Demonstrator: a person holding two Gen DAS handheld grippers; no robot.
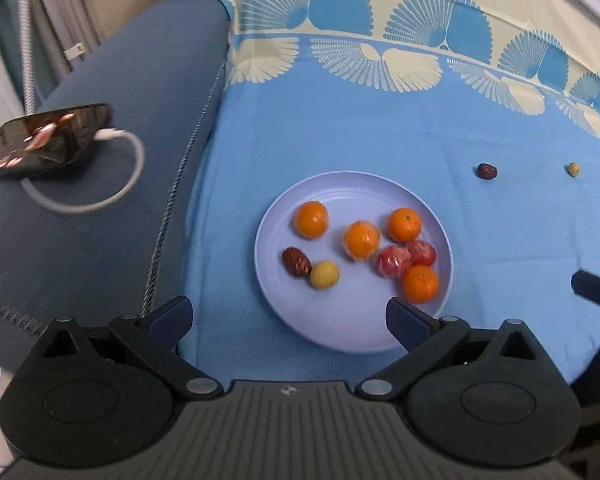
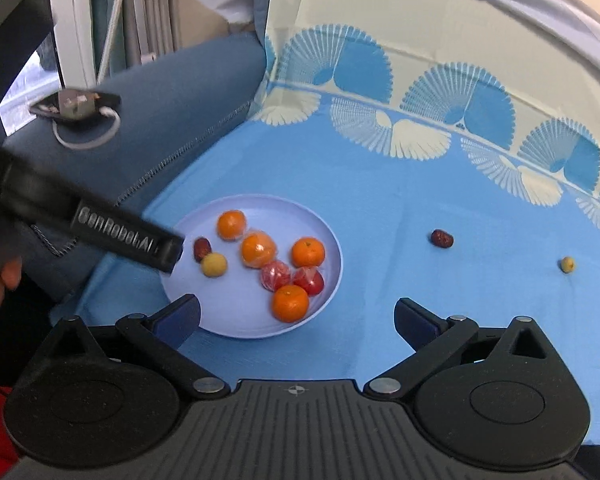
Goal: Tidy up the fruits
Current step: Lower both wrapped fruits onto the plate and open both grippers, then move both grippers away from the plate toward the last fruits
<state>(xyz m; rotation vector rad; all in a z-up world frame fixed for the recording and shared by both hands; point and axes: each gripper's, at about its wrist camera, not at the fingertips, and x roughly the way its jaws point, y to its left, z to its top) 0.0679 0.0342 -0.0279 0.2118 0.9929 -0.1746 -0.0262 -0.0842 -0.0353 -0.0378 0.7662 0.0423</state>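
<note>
A pale lilac plate point(image 1: 340, 332) point(image 2: 228, 320) lies on the blue cloth. It holds several oranges point(image 1: 311, 219) point(image 2: 290, 302), two red wrapped fruits point(image 1: 394, 261) point(image 2: 276, 276), a brown date point(image 1: 296, 262) point(image 2: 201, 249) and a small yellow fruit point(image 1: 324, 275) point(image 2: 214, 265). A second date point(image 1: 487, 171) point(image 2: 442, 238) and a small yellow-green fruit point(image 1: 573, 169) point(image 2: 567, 264) lie loose on the cloth to the right. My left gripper point(image 1: 289, 318) is open and empty over the plate's near rim. My right gripper point(image 2: 297, 318) is open and empty, just right of the plate.
A phone point(image 1: 44, 140) point(image 2: 76, 106) with a white cable lies on the grey-blue sofa arm point(image 1: 100, 220) at the left. The patterned cloth rises up the backrest point(image 1: 380, 20) behind. The left gripper's finger point(image 2: 100, 232) crosses the right wrist view.
</note>
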